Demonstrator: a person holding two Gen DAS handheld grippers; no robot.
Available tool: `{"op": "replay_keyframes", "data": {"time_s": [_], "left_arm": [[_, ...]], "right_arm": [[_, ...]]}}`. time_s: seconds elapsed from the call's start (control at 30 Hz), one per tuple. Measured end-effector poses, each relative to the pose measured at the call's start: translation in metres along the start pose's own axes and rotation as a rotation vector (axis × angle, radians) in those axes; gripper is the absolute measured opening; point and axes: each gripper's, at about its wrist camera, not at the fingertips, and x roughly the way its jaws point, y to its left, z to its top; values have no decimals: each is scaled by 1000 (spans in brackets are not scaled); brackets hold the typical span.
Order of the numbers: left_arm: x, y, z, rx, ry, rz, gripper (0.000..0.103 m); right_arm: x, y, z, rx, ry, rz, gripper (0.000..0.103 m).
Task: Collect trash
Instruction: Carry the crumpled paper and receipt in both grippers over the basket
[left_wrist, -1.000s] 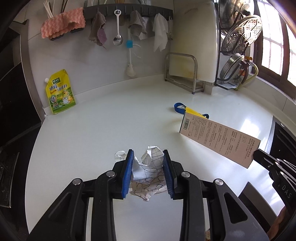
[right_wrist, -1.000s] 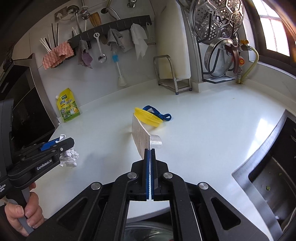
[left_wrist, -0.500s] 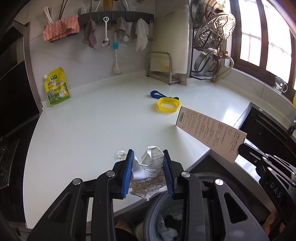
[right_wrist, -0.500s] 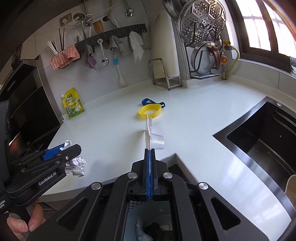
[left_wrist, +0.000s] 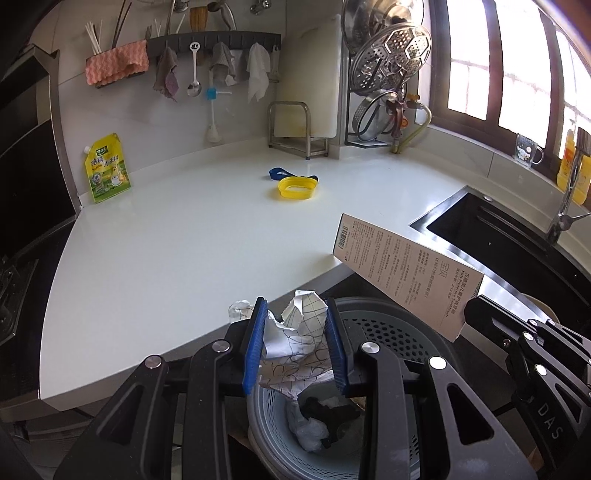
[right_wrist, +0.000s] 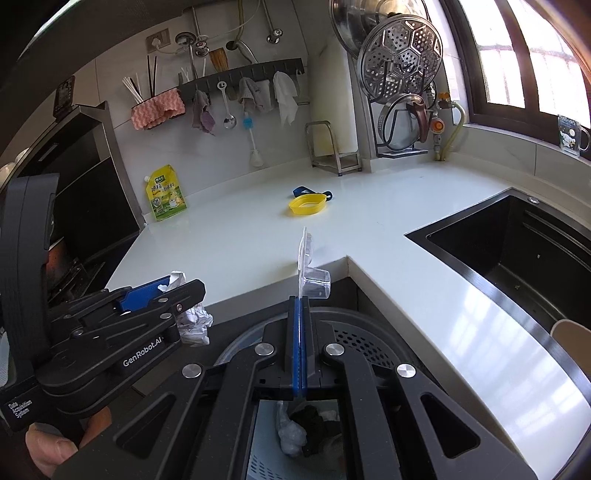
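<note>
My left gripper is shut on a crumpled sheet of patterned paper and holds it over a grey perforated trash basket below the counter edge. The paper also shows in the right wrist view. My right gripper is shut on a flat blister package, seen edge-on, with its printed cardboard back visible in the left wrist view. It hangs above the basket. Trash lies in the basket's bottom.
A white L-shaped counter carries a yellow ring-shaped lid, a blue strap and a yellow pouch against the wall. A black sink lies to the right. Utensils hang on a wall rail.
Both grippers have pulled back from over the counter, past its front edge, and now hang above the trash basket. Each keeps its hold on its item.
</note>
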Motion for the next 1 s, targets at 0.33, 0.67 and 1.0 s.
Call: {"op": "replay_keyframes", "data": {"time_s": [0.33, 0.67, 1.0], "left_arm": [[-4, -14, -36, 22, 39, 13, 31], [14, -8, -53, 10, 101, 12, 31], [26, -11, -60, 5, 127, -1, 31]], "right_arm": [[-9, -9, -42, 43, 84, 11, 0], [16, -17, -70, 74, 160, -3, 0], [25, -23, -75, 82, 185, -19, 0]]}}
